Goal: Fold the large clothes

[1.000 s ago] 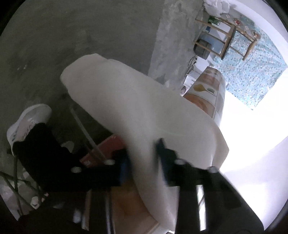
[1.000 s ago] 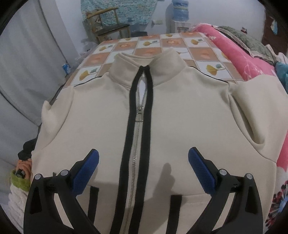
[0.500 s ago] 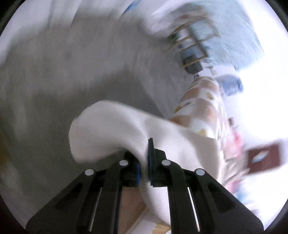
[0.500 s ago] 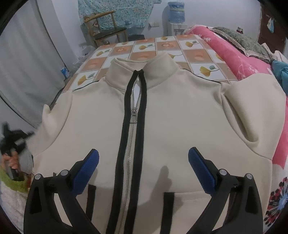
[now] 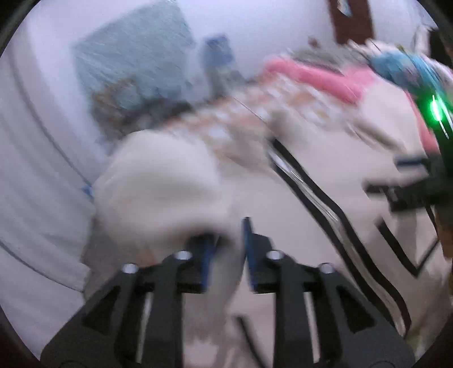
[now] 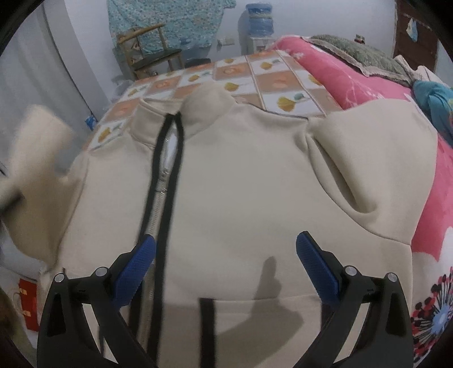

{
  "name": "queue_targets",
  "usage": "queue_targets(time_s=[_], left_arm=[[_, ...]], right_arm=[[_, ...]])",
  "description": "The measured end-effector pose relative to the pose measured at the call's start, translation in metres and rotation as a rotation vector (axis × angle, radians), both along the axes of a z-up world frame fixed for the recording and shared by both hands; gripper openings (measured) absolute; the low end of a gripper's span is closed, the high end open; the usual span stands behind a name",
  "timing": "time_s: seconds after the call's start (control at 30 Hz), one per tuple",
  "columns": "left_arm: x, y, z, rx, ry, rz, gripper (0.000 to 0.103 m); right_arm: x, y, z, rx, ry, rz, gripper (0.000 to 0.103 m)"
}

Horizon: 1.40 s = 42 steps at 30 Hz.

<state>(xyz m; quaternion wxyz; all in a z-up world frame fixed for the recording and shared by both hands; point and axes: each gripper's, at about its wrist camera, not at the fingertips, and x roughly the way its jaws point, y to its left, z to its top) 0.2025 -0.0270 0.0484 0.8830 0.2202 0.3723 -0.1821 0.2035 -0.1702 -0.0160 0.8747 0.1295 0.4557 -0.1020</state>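
A cream zip-up jacket (image 6: 243, 175) with black zipper trim lies front-up on the bed. My right gripper (image 6: 226, 266) is open and empty, hovering over the jacket's lower front, near the zipper (image 6: 164, 181). My left gripper (image 5: 226, 249) is shut on the jacket's left sleeve (image 5: 161, 181) and holds it lifted over the jacket's left side; this view is blurred. The raised sleeve shows at the left edge of the right wrist view (image 6: 36, 141). The right sleeve (image 6: 376, 158) lies folded over the body.
The bed has a tiled-pattern sheet (image 6: 254, 73) and a pink floral blanket (image 6: 354, 82) on the right. A wooden chair (image 6: 150, 51) and a water dispenser (image 6: 259, 22) stand by the far wall. A red bag (image 6: 28, 303) sits on the floor at the left.
My left gripper has swung up and over from beside the bed, carrying the sleeve toward the jacket body. My right gripper has shifted a little right across the jacket and stays open.
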Motion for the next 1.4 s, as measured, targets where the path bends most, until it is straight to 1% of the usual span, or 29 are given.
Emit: queue_targets(time_s=[0.03,0.1,0.13,0.17,0.2,0.27,0.3,0.33,0.37,0.4,0.5,0.53,0.6,0.63,0.67,0.7,0.77,0.83,0.87,0.93,1.03,1.13,1.2,1.23,1.3,1.33,1.37,1.4], left_arm=[[-0.004,-0.005,-0.021,0.006,0.060,0.001,0.034],[-0.010,-0.001,-0.055,-0.014,0.166,0.012,0.034],[-0.015,-0.001,-0.061,-0.022,0.190,0.026,0.034],[-0.020,0.003,-0.066,-0.036,0.206,0.042,0.036],[-0.025,0.008,-0.069,-0.057,0.207,0.054,0.039],[-0.036,0.022,-0.064,-0.129,0.187,0.092,0.053],[-0.038,0.026,-0.064,-0.146,0.179,0.106,0.056],[-0.042,0.036,-0.063,-0.170,0.162,0.140,0.059],[-0.037,0.035,-0.062,-0.177,0.157,0.162,0.059],[-0.036,0.042,-0.064,-0.187,0.160,0.199,0.059],[-0.027,0.056,-0.072,-0.190,0.158,0.257,0.060],[-0.024,0.059,-0.075,-0.188,0.163,0.272,0.061],[-0.015,0.064,-0.080,-0.204,0.180,0.286,0.061],[-0.014,0.065,-0.081,-0.211,0.181,0.280,0.061],[-0.015,0.064,-0.081,-0.214,0.175,0.272,0.062],[-0.014,0.064,-0.080,-0.217,0.174,0.269,0.062],[-0.016,0.065,-0.081,-0.234,0.168,0.261,0.064],[-0.017,0.068,-0.082,-0.248,0.166,0.248,0.065],[-0.016,0.068,-0.083,-0.250,0.166,0.244,0.066],[-0.016,0.069,-0.084,-0.260,0.168,0.230,0.068],[-0.015,0.072,-0.083,-0.293,0.174,0.235,0.068],[-0.013,0.074,-0.083,-0.327,0.185,0.255,0.069],[-0.012,0.074,-0.082,-0.339,0.190,0.270,0.069],[-0.012,0.075,-0.082,-0.346,0.192,0.275,0.069],[-0.012,0.076,-0.082,-0.363,0.197,0.284,0.069],[-0.012,0.077,-0.082,-0.373,0.203,0.288,0.069],[-0.011,0.078,-0.081,-0.384,0.208,0.291,0.069],[-0.011,0.079,-0.081,-0.393,0.212,0.293,0.069]], right_arm=[[0.000,-0.003,-0.006,0.000,0.018,0.009,0.097],[0.001,-0.005,-0.015,-0.006,0.046,0.020,0.097],[0.002,-0.006,-0.020,-0.009,0.060,0.032,0.097],[0.003,-0.007,-0.024,-0.016,0.073,0.042,0.097],[0.005,-0.008,-0.028,-0.022,0.082,0.051,0.097],[0.008,-0.008,-0.035,-0.046,0.100,0.078,0.097],[0.010,-0.008,-0.039,-0.059,0.110,0.089,0.097],[0.011,-0.008,-0.043,-0.068,0.117,0.100,0.097],[0.011,-0.008,-0.045,-0.087,0.110,0.105,0.097],[0.011,-0.007,-0.046,-0.120,0.091,0.116,0.097],[0.007,-0.008,-0.047,-0.124,0.047,0.139,0.097],[0.006,-0.008,-0.047,-0.128,0.045,0.162,0.097],[0.007,-0.010,-0.045,-0.128,0.086,0.188,0.097],[0.009,-0.009,-0.041,-0.143,0.125,0.191,0.097],[0.009,-0.006,-0.036,-0.162,0.140,0.194,0.097],[0.008,-0.001,-0.024,-0.188,0.123,0.205,0.097],[0.005,0.011,0.004,-0.189,0.052,0.239,0.097],[0.011,0.028,0.036,-0.108,-0.023,0.305,0.097],[0.018,0.036,0.047,-0.050,-0.049,0.349,0.097],[0.043,0.057,0.059,0.031,-0.054,0.422,0.097],[0.089,0.100,0.062,0.051,-0.051,0.525,0.097],[0.140,0.152,0.050,0.108,-0.008,0.614,0.097],[0.165,0.182,0.041,0.087,0.015,0.649,0.094],[0.180,0.201,0.032,0.063,0.031,0.677,0.091],[0.194,0.225,0.019,0.009,0.060,0.690,0.085],[0.199,0.235,0.010,-0.023,0.087,0.704,0.075],[0.202,0.238,0.004,-0.043,0.107,0.706,0.051],[0.206,0.239,-0.005,-0.076,0.139,0.692,0.037]])
